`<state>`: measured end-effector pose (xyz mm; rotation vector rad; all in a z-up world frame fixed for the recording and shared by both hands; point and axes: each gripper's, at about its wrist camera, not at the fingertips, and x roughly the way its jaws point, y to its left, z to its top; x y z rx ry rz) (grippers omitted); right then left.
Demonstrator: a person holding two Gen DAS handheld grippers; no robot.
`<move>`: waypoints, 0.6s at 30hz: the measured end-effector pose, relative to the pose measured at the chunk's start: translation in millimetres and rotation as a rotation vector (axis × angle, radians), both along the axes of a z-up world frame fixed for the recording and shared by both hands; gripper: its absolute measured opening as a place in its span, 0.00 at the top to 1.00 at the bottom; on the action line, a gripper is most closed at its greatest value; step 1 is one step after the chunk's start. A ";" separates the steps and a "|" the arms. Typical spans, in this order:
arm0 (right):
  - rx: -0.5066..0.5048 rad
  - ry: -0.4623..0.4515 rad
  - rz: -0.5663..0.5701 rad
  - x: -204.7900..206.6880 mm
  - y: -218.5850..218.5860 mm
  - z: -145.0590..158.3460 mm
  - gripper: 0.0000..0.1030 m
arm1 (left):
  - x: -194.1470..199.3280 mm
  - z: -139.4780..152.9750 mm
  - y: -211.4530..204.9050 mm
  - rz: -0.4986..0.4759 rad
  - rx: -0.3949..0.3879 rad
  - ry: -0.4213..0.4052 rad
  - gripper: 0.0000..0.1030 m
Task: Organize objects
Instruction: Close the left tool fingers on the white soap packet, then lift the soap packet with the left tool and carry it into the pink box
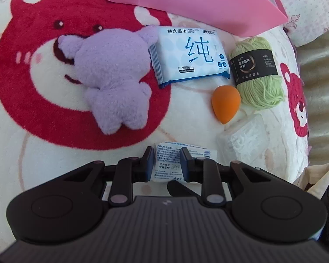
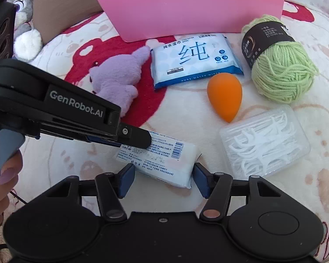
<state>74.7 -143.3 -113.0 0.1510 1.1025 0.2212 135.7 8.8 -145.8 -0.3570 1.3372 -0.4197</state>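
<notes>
both wrist views look steeply down, close over the blanket [image 1: 186,114], sharing the orange sponge [image 2: 224,97] at 12 o'clock.

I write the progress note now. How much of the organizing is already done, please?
Done: nothing visibly; whether the pink box holds anything cannot be seen. In hand: the left claw is shut on the small white packet, and the right claw straddles it. Left on the blanket: purple plush, wipes pack, orange sponge, green yarn, floss pick box.

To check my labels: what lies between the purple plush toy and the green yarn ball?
The blue-white wet wipes pack lies between plush toy and yarn, clearest in the left wrist view.
</notes>
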 end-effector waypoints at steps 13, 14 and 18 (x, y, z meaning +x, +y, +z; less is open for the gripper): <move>-0.057 -0.190 0.053 -15.4 8.3 35.4 0.39 | -14.9 32.9 18.4 0.059 -0.064 -0.068 0.76; -0.061 -0.205 0.049 -16.2 7.0 38.5 0.39 | -16.4 34.6 18.2 0.060 -0.072 -0.069 0.76; -0.048 -0.240 0.043 -18.0 1.9 47.4 0.40 | -22.2 46.3 17.1 0.063 -0.077 -0.111 0.76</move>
